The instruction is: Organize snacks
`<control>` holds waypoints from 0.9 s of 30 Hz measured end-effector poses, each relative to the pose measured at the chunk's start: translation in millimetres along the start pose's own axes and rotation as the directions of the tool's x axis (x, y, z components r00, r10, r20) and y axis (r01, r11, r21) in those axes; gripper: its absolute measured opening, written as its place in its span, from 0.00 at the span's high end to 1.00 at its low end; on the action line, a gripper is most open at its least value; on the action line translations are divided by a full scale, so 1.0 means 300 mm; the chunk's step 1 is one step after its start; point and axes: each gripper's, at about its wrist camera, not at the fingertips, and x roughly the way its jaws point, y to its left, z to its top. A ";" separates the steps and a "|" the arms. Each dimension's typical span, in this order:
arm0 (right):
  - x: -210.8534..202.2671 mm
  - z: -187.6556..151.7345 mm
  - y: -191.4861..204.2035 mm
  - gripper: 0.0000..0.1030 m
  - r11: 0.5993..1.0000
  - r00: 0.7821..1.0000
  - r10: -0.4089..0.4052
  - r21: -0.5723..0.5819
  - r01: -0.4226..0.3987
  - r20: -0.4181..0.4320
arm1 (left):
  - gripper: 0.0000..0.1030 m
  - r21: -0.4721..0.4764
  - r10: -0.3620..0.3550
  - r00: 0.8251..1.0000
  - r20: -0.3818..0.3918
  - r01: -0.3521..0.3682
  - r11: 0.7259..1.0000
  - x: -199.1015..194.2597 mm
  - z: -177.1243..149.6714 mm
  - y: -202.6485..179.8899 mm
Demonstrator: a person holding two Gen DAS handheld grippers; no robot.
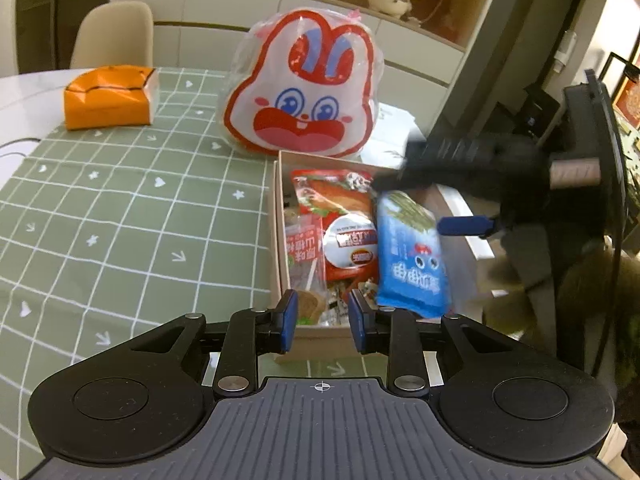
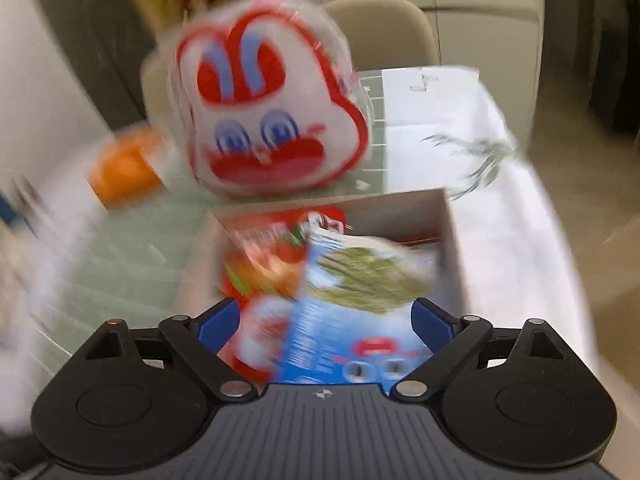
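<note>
An open cardboard box (image 1: 276, 240) (image 2: 448, 232) on the green checked tablecloth (image 1: 120, 220) holds several snack packets, among them a red one (image 1: 336, 200). A blue seaweed packet (image 1: 412, 256) (image 2: 352, 312) leans over the box's right side. My right gripper (image 2: 326, 320) is open wide around it. The packet lies between the blue pads (image 2: 218, 320), and the left pad stands clear of it. In the left wrist view that gripper (image 1: 412, 204) appears blurred above the packet. My left gripper (image 1: 323, 320) hovers at the box's near edge, open, with nothing between its fingers.
A big rabbit-face bag (image 1: 300, 88) (image 2: 272, 120) stands right behind the box. An orange carton (image 1: 108, 96) sits at the far left of the table. A beige chair (image 1: 114, 34) and a cabinet are beyond. White paper with a leaf print (image 2: 440, 120) lies right of the box.
</note>
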 end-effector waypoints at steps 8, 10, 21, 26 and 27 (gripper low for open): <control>-0.101 -0.122 0.078 0.09 0.972 0.992 -0.078 -0.214 0.098 0.099 | 0.70 -0.008 0.010 1.000 0.003 -0.010 1.000 -0.045 -0.085 0.027; -0.152 -0.197 0.100 0.09 0.959 0.987 -0.076 -0.261 0.110 0.139 | 0.70 -0.004 0.020 1.000 0.024 -0.020 1.000 -0.066 -0.141 0.045; -0.182 -0.627 0.068 0.09 0.952 0.980 -0.197 -0.236 0.196 0.020 | 0.70 0.063 0.075 0.997 -0.024 -0.074 0.995 -0.077 -0.407 0.105; -0.185 -0.708 0.059 0.09 0.936 0.971 -0.240 -0.265 0.231 -0.001 | 0.69 0.075 0.080 0.995 -0.063 -0.076 0.994 -0.067 -0.446 0.080; -0.188 -0.712 0.056 0.09 0.933 0.970 -0.245 -0.269 0.238 0.007 | 0.69 0.076 0.084 0.995 -0.060 -0.079 0.994 -0.067 -0.448 0.078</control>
